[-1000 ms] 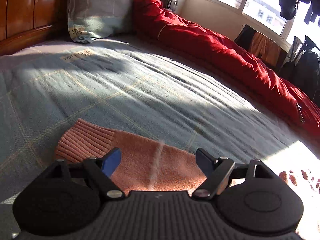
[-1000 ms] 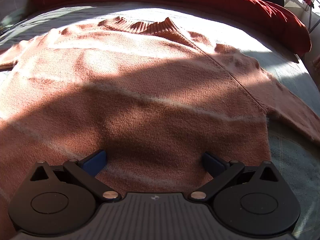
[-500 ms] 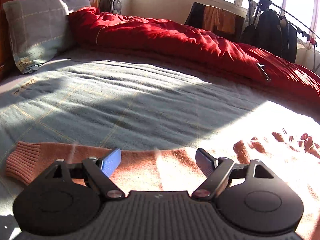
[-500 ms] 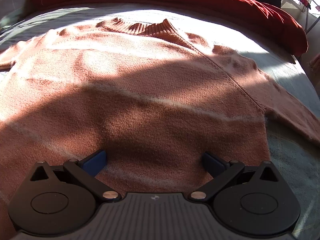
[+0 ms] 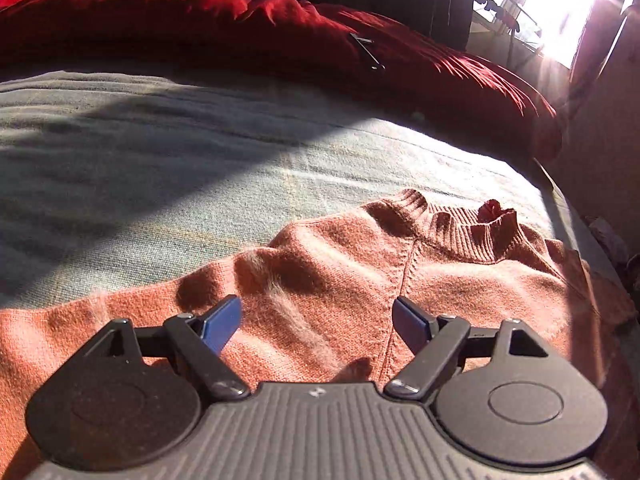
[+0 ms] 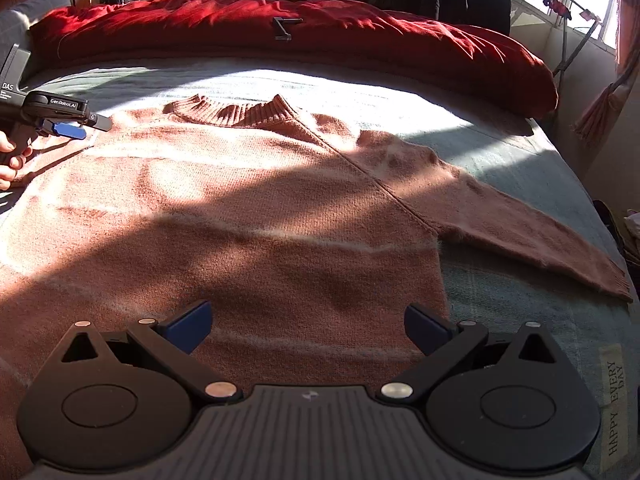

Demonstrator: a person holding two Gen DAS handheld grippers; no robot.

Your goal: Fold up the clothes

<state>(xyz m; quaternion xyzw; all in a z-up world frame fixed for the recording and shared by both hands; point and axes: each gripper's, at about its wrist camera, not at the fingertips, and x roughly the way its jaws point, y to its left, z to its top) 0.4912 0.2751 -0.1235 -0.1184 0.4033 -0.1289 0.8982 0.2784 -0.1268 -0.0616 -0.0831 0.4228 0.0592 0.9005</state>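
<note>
1. Covering most of what I see is the bed [image 6: 520,184], spread with a pale blue-green blanket crossed by bands of sun and shadow.
2. Along the bed's far side lies a long red duvet [image 6: 360,36], rumpled, with a small dark clip [image 6: 285,29] on top of it.
3. Spread flat on the blanket is the salmon-pink knitted sweater [image 6: 248,208], front up, ribbed collar [image 6: 236,110] towards the duvet; one sleeve [image 6: 532,236] runs out to the right in my right wrist view, its cuff near the bed's edge.
4. Beyond the duvet, dark garments hang on a drying rack [image 6: 568,32] by the bright window.
5. My right gripper [image 6: 308,326] hangs over the sweater's lower body, blue pads wide apart, nothing between them and no fabric pinched.
6. My left gripper [image 5: 318,320] [image 6: 70,128] is above the sweater's shoulder beside the collar, its fingers spread wide over the shoulder seam; I cannot tell whether the tips touch the knit, but they clamp nothing.
7. My left hand [image 6: 10,160] shows at the edge of the right wrist view, wrapped round that gripper's handle.
8. Printed near the blanket's edge is a small label [image 6: 614,404] reading "HAPPY EVERY DAY".
</note>
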